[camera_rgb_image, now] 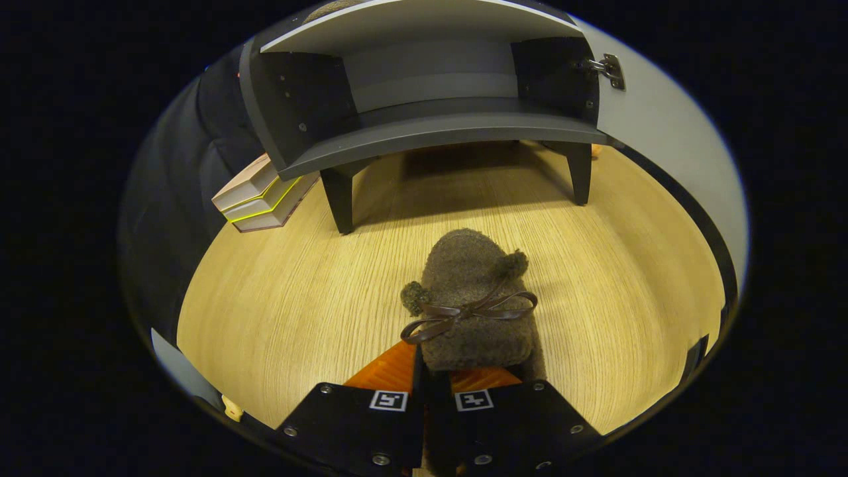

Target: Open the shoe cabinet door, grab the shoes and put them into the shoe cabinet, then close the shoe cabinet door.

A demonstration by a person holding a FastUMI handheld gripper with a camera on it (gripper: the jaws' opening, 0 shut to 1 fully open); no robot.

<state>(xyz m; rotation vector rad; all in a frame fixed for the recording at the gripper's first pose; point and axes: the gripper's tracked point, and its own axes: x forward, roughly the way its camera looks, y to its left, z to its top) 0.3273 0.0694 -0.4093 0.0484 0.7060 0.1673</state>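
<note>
Gripper (434,377) clenched on fuzzy brown slipper (474,298), toe toward twelve o'clock; open shoe cabinet (430,126) beyond; stacked books (262,195) at ten o'clock.

Low tong-mounted view toward cabinet (424,99)

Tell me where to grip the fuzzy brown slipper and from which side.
Grip the slipper at its heel rim, coming from behind along the floor. The heel faces the gripper, whose fingers appear already closed on that edge, while the toe points at the open shoe cabinet. Avoid the loose bow.
</note>
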